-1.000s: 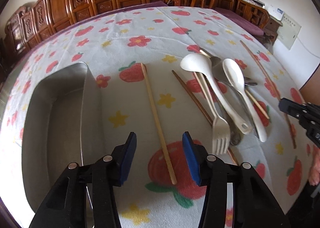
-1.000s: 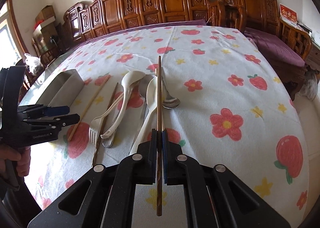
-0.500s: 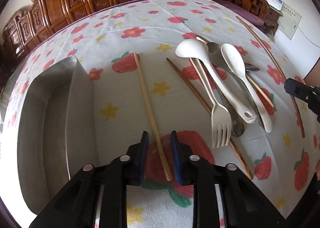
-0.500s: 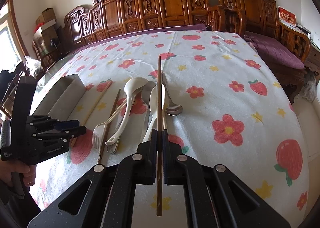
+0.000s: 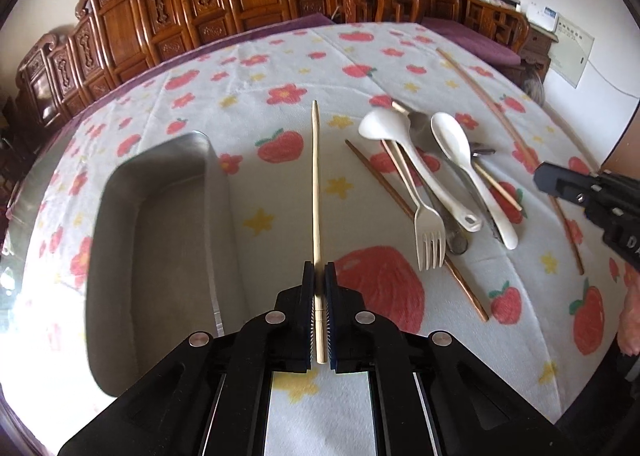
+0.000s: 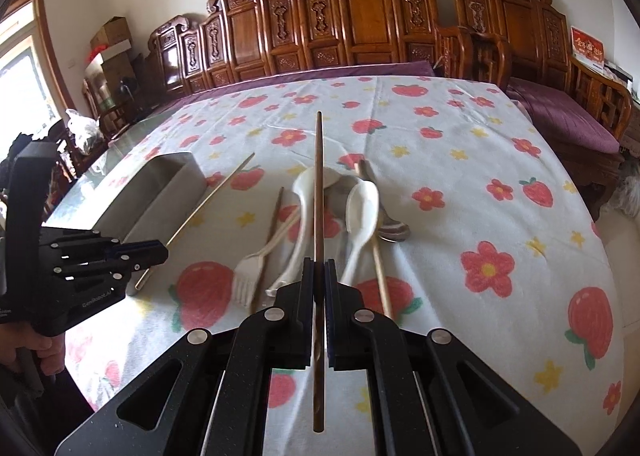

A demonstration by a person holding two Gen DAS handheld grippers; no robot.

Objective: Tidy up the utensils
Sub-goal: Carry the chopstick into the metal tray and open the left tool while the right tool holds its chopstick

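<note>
Here left gripper point(image 5: 319, 276) is clamping a pale chopstick point(image 5: 316, 184); right gripper point(image 6: 319, 272) is clamping a dark chopstick point(image 6: 319, 192); steel tray point(image 5: 160, 160) lying beside, spoons point(image 5: 452, 136) heaped near.

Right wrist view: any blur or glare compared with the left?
Right wrist view: white spoons and fork smeared by motion blur, window blown out. Left wrist view: utensils sharp, metal tray soft with sheen, strong fisheye bending in both.

Both wrist cameras look forward low over the tablecloth point(image 5: 280, 68), sharing the utensil pile point(image 6: 320, 216).
</note>
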